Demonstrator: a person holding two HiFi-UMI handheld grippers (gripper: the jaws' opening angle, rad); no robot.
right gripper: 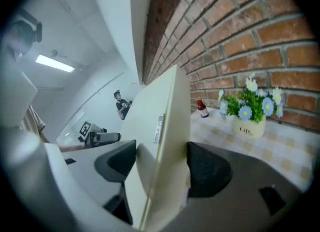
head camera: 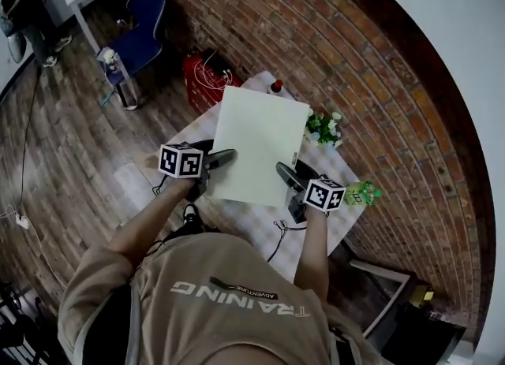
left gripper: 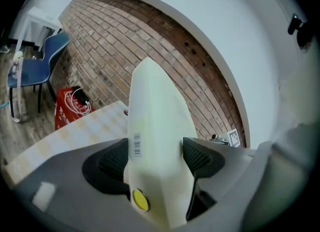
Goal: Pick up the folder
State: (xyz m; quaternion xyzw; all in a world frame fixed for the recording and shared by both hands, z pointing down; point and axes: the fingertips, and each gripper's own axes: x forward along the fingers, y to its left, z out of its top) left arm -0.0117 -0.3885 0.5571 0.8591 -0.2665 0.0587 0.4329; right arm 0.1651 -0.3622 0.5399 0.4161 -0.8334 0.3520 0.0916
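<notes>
A pale cream folder (head camera: pixel 258 144) is held flat in the air above the table. My left gripper (head camera: pixel 223 157) is shut on its near left edge, and my right gripper (head camera: pixel 284 173) is shut on its near right corner. In the left gripper view the folder (left gripper: pixel 155 141) fills the gap between both dark pads, showing a barcode label and a yellow snap button. In the right gripper view the folder (right gripper: pixel 157 151) stands edge-on between the pads, with its clasp visible.
A checked tablecloth covers the small table (head camera: pixel 260 221) under the folder. A pot of flowers (head camera: pixel 324 128) and a small red-capped bottle (head camera: pixel 276 86) stand by the brick wall. A red box (head camera: pixel 207 78) and a blue chair (head camera: pixel 139 36) are on the floor to the left.
</notes>
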